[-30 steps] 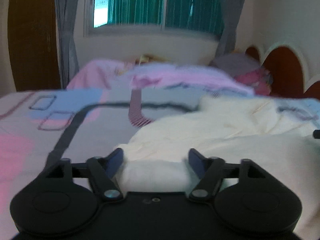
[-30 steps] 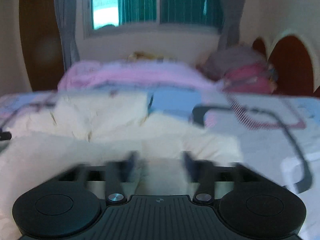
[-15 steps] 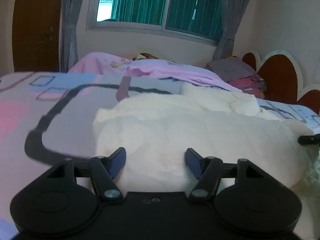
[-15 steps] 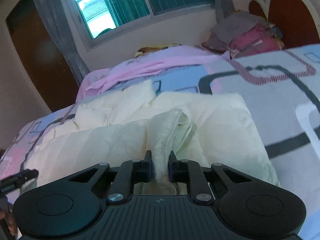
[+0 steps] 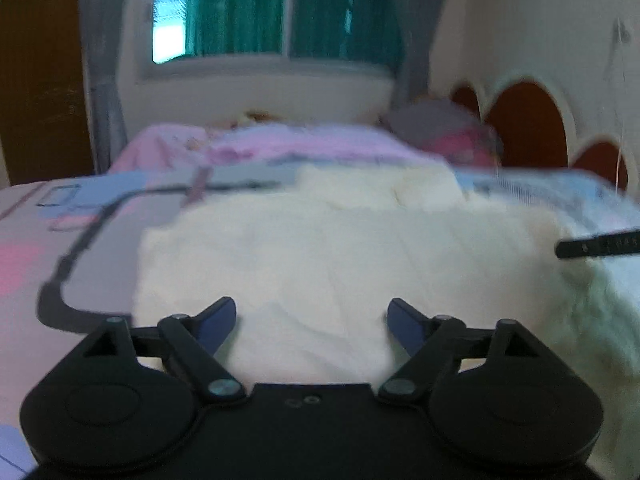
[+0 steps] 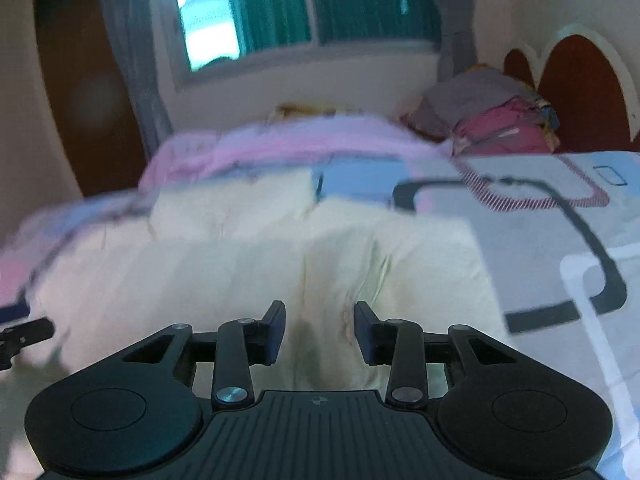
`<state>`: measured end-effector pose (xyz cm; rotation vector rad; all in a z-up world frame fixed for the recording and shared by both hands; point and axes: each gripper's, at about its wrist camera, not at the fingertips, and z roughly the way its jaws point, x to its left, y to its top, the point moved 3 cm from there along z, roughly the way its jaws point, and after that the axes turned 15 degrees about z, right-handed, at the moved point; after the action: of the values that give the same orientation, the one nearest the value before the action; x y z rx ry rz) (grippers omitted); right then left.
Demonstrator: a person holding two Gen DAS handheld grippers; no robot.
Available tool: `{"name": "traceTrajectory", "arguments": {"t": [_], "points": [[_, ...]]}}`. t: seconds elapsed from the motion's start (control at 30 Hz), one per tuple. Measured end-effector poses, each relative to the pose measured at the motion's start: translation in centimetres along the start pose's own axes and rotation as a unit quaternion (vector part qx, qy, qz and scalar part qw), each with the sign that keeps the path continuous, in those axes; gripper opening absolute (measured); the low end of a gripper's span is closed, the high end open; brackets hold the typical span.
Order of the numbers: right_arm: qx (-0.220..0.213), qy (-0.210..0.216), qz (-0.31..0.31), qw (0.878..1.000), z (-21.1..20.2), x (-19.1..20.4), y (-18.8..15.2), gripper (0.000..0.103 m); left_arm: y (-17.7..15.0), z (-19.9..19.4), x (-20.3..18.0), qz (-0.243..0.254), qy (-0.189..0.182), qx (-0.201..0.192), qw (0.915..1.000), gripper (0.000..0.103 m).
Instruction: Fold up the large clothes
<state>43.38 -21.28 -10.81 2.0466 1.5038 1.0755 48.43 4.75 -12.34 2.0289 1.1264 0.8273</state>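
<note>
Both my grippers, left (image 5: 311, 320) and right (image 6: 320, 332), are spread apart over the cream cloth (image 5: 320, 256) on the bed (image 6: 540, 240), holding nothing.

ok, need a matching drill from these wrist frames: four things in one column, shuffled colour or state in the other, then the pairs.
Things:
1. cream garment
2. left gripper
3. window curtain
4. clothes pile

Colour or state:
A. green
B. grey on top, pink below, beside the headboard
C. jaws wide open, holding nothing
D. pale, spread on the patterned bedspread

Pairs: 1-D, 2-C, 3-A, 4-B
</note>
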Motion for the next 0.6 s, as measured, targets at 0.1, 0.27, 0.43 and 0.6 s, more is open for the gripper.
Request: {"name": "traceTrajectory", "arguments": {"t": [0.1, 0.27, 0.43, 0.6], "points": [[0.02, -0.025, -0.004, 0.999, 1.5, -0.5, -0.8, 0.037, -0.8, 2.0, -0.8, 0.015, 0.009, 0.039, 0.9991, 0.089], [0.014, -0.039, 0.005, 0.999, 0.6, -0.9, -0.7, 0.037, -1.0, 2.1, -0.1, 0.016, 0.007, 0.042, 0.999, 0.092], [-0.015, -0.053, 0.022, 0.998, -3.3, -1.9, -0.7, 0.04, -1.2, 0.5, 0.5, 0.024, 0.013, 0.05, 0.9984, 0.102], [-0.032, -0.057, 0.021, 0.998, -7.8, -2.6, -1.7, 0.073, -1.3, -1.7, 0.8, 0.034, 0.013, 0.044, 0.9983, 0.103]]}}
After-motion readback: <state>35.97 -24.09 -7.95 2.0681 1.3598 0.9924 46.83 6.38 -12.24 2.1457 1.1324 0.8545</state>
